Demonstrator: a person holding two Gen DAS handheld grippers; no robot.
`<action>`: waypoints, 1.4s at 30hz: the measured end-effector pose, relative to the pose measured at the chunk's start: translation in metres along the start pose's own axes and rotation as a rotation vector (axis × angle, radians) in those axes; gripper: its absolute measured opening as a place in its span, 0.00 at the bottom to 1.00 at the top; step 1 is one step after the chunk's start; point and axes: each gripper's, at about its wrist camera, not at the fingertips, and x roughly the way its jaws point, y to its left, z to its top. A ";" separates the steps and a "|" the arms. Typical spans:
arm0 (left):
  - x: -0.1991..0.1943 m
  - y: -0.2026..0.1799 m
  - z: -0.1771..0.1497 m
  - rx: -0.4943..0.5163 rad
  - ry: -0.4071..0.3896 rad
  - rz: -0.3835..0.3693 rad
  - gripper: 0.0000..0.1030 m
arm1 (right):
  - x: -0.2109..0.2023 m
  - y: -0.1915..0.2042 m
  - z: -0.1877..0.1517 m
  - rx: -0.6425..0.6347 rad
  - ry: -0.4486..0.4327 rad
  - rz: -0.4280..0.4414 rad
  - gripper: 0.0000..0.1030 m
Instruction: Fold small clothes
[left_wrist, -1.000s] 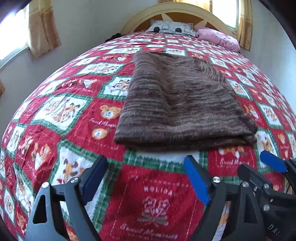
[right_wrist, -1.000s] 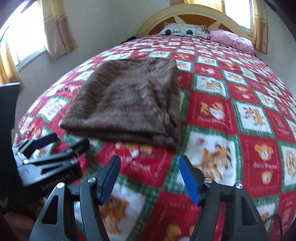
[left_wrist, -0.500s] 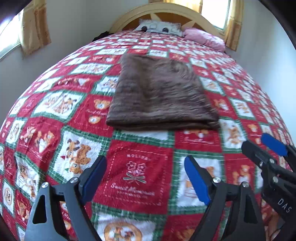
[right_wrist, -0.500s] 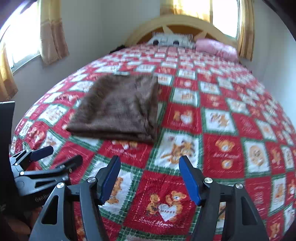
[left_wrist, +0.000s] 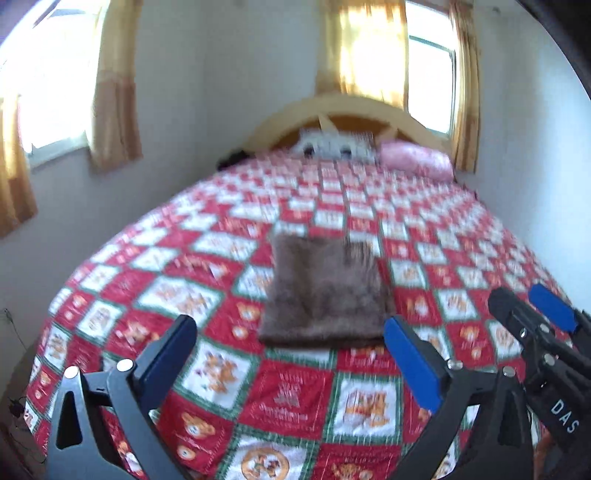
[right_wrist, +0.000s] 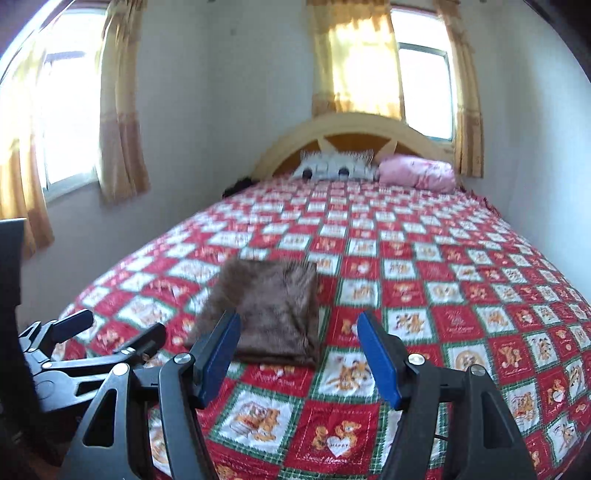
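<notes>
Cloth (left_wrist: 325, 291), seemingly folded square on the bed (left_wrist: 461, 236), lies apart from both empty, spread claws, left (left_wrist: 291, 354) just widened, right (right_wrist: 295, 354); leave it undisturbed.

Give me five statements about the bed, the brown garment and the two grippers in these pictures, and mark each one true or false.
1. The brown garment lies folded on the quilt. True.
2. The left gripper is clamped on the garment. False: its jaws stand apart with nothing between them, having just been opening.
3. A pink pillow lies by the headboard. True.
4. The right gripper holds a sock. False: it is open and holds nothing.
5. The quilt is plain blue. False: it is a red, white and green patchwork with bears.
</notes>
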 end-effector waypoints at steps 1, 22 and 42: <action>-0.006 0.000 0.003 0.003 -0.031 0.015 1.00 | -0.006 -0.001 0.001 0.007 -0.021 -0.007 0.65; -0.055 -0.018 0.010 0.069 -0.251 0.095 1.00 | -0.047 -0.018 0.001 0.097 -0.177 -0.049 0.72; -0.054 -0.022 0.011 0.064 -0.224 0.092 1.00 | -0.044 -0.021 0.000 0.115 -0.164 -0.048 0.72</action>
